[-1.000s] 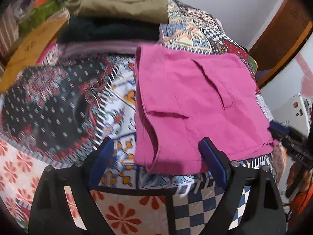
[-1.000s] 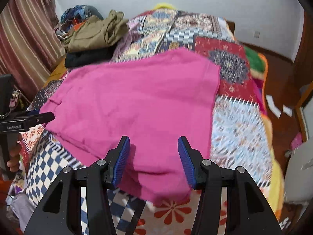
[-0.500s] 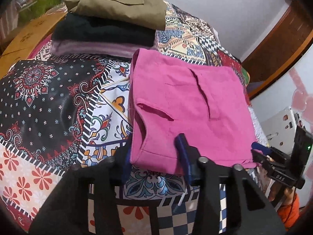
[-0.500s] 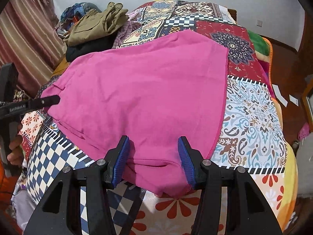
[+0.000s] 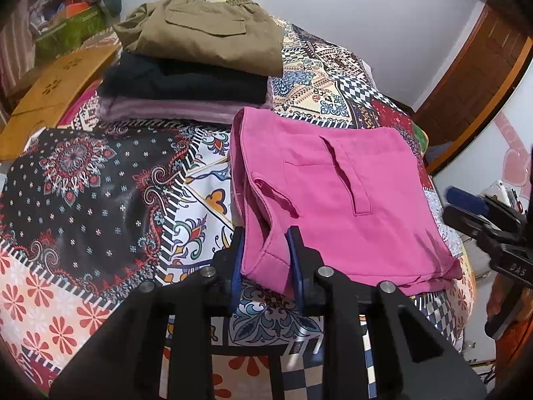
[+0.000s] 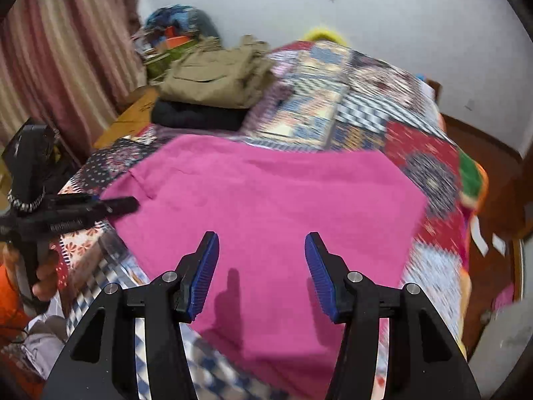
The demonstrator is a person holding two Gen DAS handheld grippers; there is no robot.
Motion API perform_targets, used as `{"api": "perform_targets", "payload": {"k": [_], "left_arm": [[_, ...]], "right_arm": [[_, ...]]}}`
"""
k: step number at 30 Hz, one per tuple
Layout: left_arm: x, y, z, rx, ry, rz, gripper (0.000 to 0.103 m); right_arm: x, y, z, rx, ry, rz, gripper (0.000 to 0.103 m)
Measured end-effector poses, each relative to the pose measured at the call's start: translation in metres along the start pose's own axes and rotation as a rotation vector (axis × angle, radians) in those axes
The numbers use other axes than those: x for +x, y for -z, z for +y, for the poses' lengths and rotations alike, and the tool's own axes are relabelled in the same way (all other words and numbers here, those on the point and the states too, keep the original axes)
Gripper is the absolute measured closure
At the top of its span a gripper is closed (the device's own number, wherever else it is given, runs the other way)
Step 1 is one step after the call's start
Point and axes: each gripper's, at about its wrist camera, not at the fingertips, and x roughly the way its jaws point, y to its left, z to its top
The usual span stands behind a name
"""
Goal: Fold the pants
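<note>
Left wrist view: left gripper [image 5: 265, 250] clenched on the near corner of the pink pants [image 5: 336, 200], blue pads either side of a fold of hem, fabric bunched between them. The pants lie folded flat on the patchwork bedspread [image 5: 100, 193], stretching ahead and to the right of these tongs. Beyond them, ahead and slightly left, a stack of folded clothes [image 5: 196, 63]: khaki on top, black under it, mauve at the bottom. Right gripper [image 5: 479, 213] visible at the far right edge, just beside the pants' right corner.

Right wrist view (motion-blurred): right gripper [image 6: 262, 273] released, fingers spread wide, hovering above the pink cloth; contact cannot be told. Left gripper enters from the left, at the pants' left edge.
</note>
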Motion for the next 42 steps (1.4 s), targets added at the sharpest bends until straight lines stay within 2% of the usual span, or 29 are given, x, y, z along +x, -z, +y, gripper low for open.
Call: {"api": "perform_targets", "payload": {"k": [3, 9, 16, 22, 29, 36, 42], "left_arm": [[-0.005, -0.002, -0.002, 0.019, 0.000, -0.012, 0.080], [-0.014, -0.009, -0.002, 0.038, 0.012, -0.032, 0.081], [-0.024, -0.019, -0.016, 0.058, 0.044, -0.064, 0.082], [-0.037, -0.025, -0.034, 0.119, 0.030, -0.106, 0.082], [-0.051, -0.032, -0.056, 0.197, 0.036, -0.140, 0.082], [-0.056, -0.035, -0.095, 0.299, 0.065, -0.162, 0.083], [-0.058, -0.036, -0.127, 0.354, 0.090, -0.169, 0.083]], "right_arm": [[0.030, -0.004, 0.015, -0.038, -0.031, 0.053, 0.053], [0.069, 0.013, 0.028, -0.027, -0.105, 0.142, 0.053], [0.065, 0.014, 0.021, 0.007, -0.154, 0.142, 0.053], [0.046, 0.009, 0.010, 0.071, -0.159, 0.100, 0.053], [0.004, 0.031, -0.022, 0.127, -0.074, 0.053, 0.053], [0.018, 0.057, -0.032, 0.200, -0.107, 0.094, 0.053], [0.016, 0.064, -0.031, 0.235, -0.131, 0.058, 0.050]]}}
